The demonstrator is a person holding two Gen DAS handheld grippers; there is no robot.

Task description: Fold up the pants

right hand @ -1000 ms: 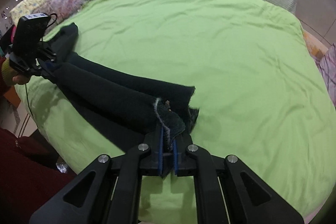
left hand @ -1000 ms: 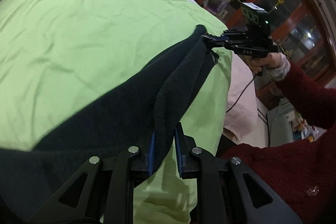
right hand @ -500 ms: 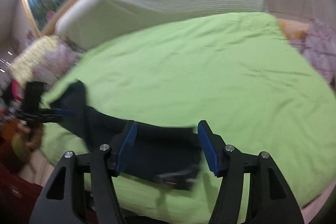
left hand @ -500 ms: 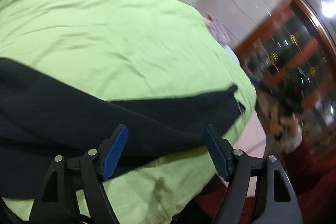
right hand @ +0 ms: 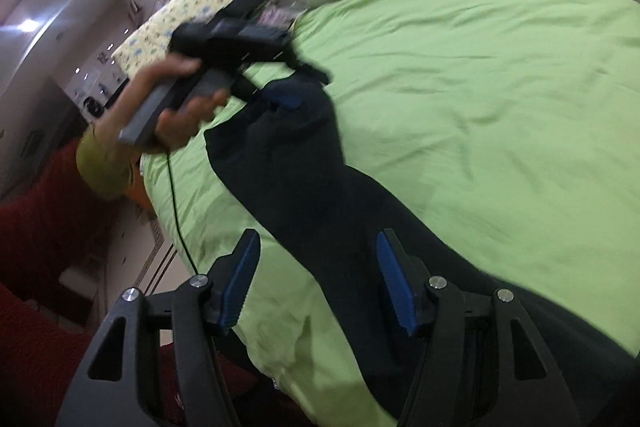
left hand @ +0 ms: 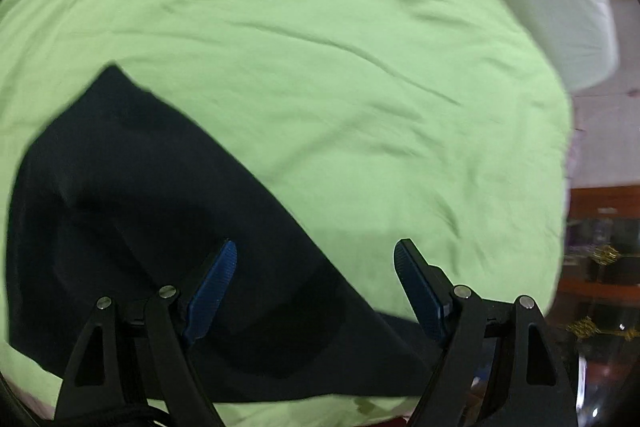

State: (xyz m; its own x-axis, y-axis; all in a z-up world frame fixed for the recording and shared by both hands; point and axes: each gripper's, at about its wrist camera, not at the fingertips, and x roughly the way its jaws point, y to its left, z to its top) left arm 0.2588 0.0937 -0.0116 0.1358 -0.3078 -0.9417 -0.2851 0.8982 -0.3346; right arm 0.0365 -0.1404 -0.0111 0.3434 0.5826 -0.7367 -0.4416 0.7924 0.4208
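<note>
Left wrist view: left gripper spread wide, empty. Black pants lie flat on the green bedspread right under and ahead-left of its fingers.

Right wrist view: right gripper also wide apart, holding nothing; the pants run forward from beneath it as one long narrow strip. Judgement: lengthwise fold looks done; folding end to end remains.

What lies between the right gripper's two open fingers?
In the right wrist view, the right gripper stands open, with the dark pants and some green bedsheet between its fingers.
</note>
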